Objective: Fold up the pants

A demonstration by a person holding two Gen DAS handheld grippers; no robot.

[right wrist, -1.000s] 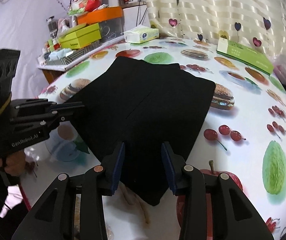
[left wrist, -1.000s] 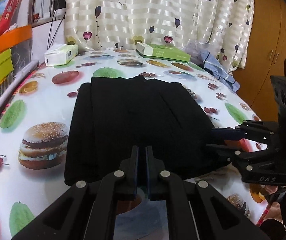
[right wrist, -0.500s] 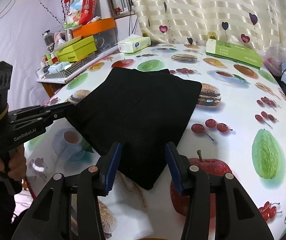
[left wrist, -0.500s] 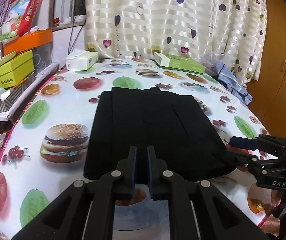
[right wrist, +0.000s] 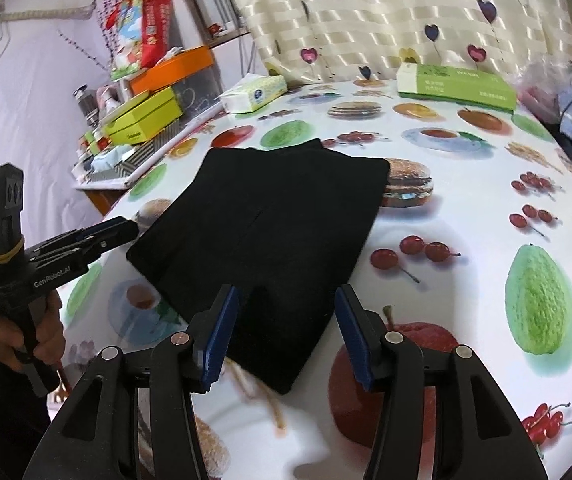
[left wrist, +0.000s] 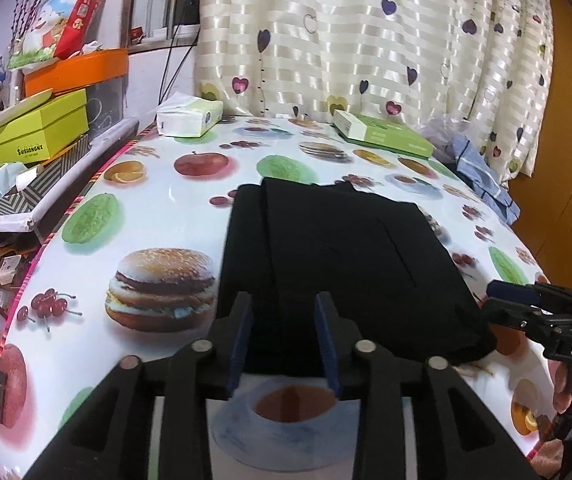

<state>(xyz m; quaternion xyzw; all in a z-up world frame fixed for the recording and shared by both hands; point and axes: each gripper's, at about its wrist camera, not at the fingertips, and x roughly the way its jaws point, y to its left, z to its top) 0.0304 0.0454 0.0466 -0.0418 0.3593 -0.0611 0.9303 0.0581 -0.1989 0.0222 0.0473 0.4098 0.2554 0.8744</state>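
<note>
Left wrist view, left gripper (left wrist: 281, 334): jaws stood moderately apart, having just been opening; nothing was pinched between the blue pads, which framed the near hem of the pants from above.
Left wrist view, pants (left wrist: 350, 264): black, folded into a flat rectangle, lying on the table (left wrist: 85, 320), whose cloth was printed with fruit and burgers; a narrower layer showed along the left edge.
Left wrist view, right gripper (left wrist: 498, 300): seen side-on at the right edge, tips close to the pants' near right corner; contact could not be judged.
Left wrist view, background: tissue pack (left wrist: 187, 118) and green box (left wrist: 382, 134) at the far table edge, before the heart-patterned curtain (left wrist: 366, 40).

Right wrist view, right gripper (right wrist: 286, 326): jaws wide and empty, the pants' near corner lying below and between the pads.
Right wrist view, pants (right wrist: 277, 224): flat on the table (right wrist: 466, 208), far right corner overlapping a printed burger.
Right wrist view, left gripper (right wrist: 125, 230): held in a hand (right wrist: 41, 332) at the left, tips just beside the pants' left corner.
</note>
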